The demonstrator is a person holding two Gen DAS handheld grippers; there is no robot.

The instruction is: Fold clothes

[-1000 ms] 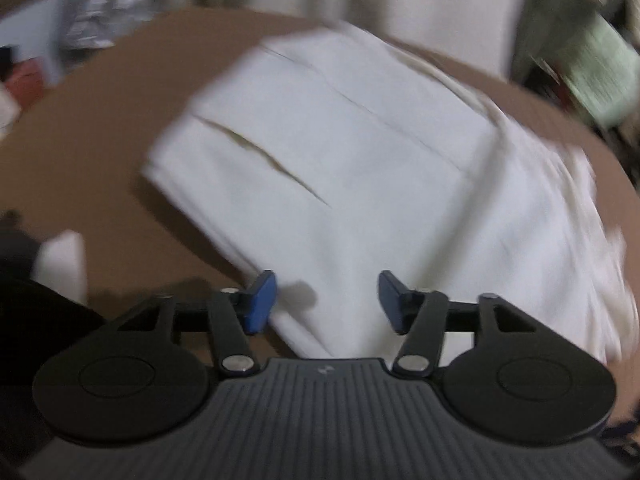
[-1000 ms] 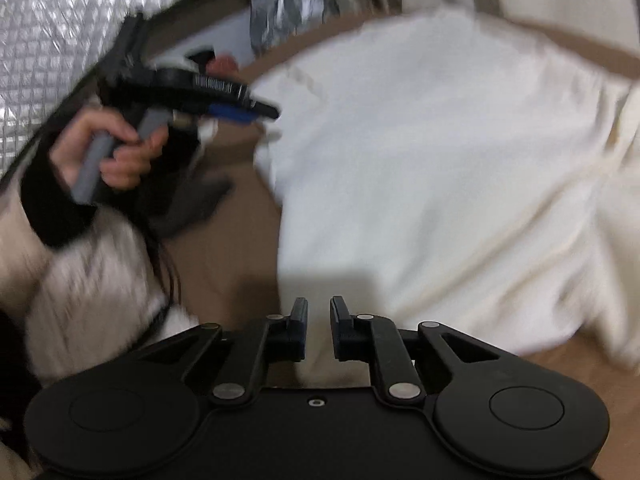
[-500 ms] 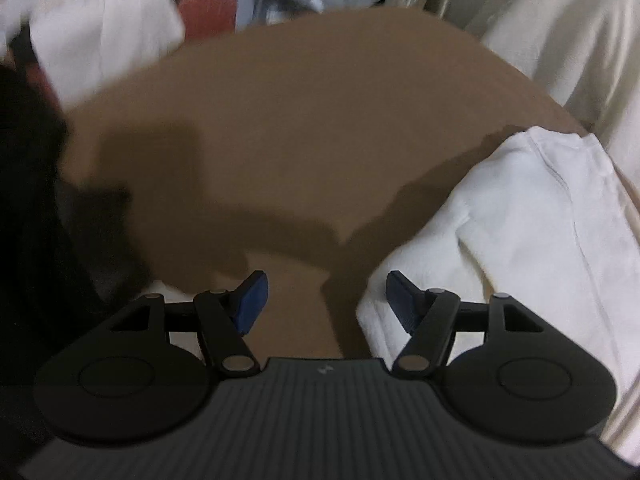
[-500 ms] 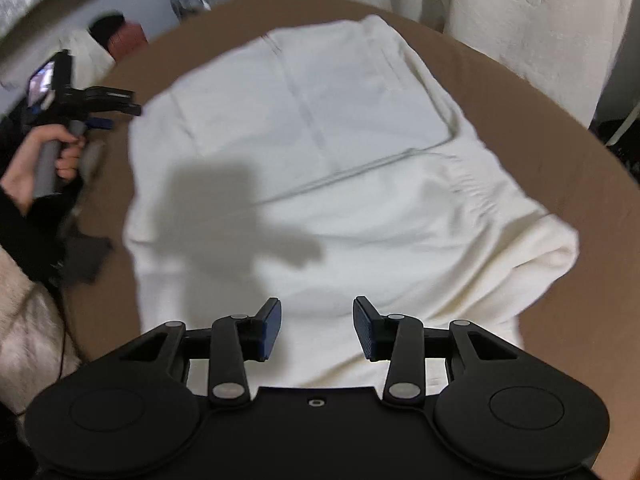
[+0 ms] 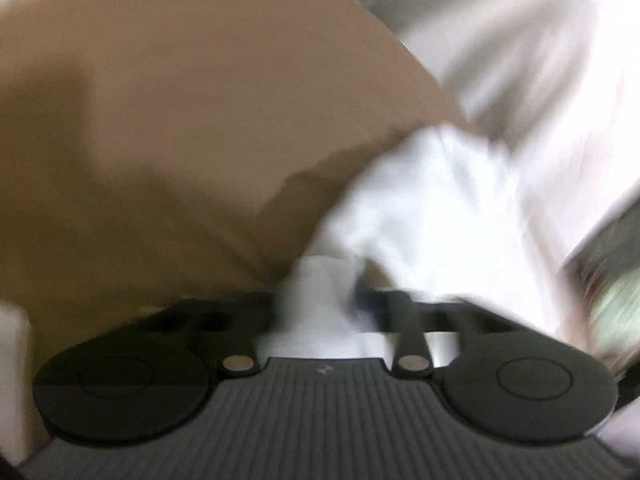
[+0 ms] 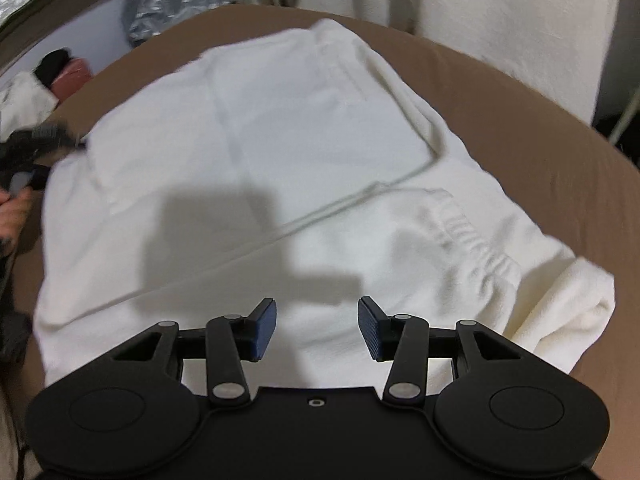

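On the far left of the right wrist view, the left tongs (image 6: 60, 140) sit at the left edge of the white garment (image 6: 280, 184), with a hand (image 6: 14, 204) on the handle just below; whether they have hold of the cloth cannot be told from here. The left wrist view, though heavily blurred, shows it: the left tongs (image 5: 320, 300) are clamped on a bunch of white garment (image 5: 420, 216), which fills the gap between the blue pads and trails off to the right over the brown tabletop (image 5: 200, 120).

The garment lies spread across the middle of the tabletop (image 6: 540, 152), reaching from its left edge nearly to its right, with a gathered elastic band near the right end and a fold line running across.

Near the middle, the right tongs (image 6: 317, 328) stand wide open above the garment's near edge, holding nothing, their shadow falling on the cloth ahead.

Only the right wrist view shows the whole garment; far left, off the tabletop, lie a black and pink bundle (image 6: 66, 72) and silver foil (image 6: 172, 0).
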